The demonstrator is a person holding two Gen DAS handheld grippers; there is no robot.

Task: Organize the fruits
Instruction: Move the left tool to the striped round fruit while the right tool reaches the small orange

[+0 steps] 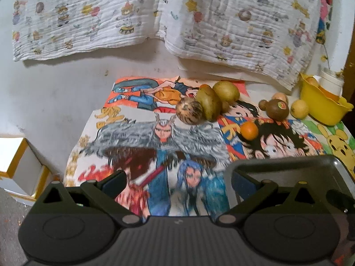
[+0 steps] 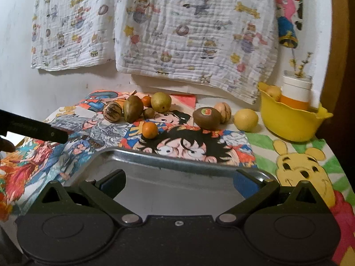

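Several fruits lie at the far side of a table covered in cartoon posters: a small orange (image 1: 249, 130) (image 2: 150, 129), a brown kiwi with a sticker (image 1: 277, 109) (image 2: 207, 118), a lemon (image 1: 299, 109) (image 2: 245, 119), a striped round fruit (image 1: 189, 111) (image 2: 112, 111), a dark green pear (image 1: 208, 104) (image 2: 132, 108) and a green-yellow pear (image 1: 226, 92) (image 2: 161, 102). A metal tray (image 1: 288, 166) (image 2: 155, 159) lies near me. My left gripper (image 1: 177, 182) is open and empty over the posters. My right gripper (image 2: 179, 184) is open and empty over the tray.
A yellow bowl (image 1: 321, 108) (image 2: 288, 122) at the far right holds fruit and a white and orange jar (image 2: 296, 90). Printed cloths (image 2: 188, 33) hang on the back wall. A white box (image 1: 20, 168) stands to the left off the table. The left gripper's finger (image 2: 33, 129) shows at the left.
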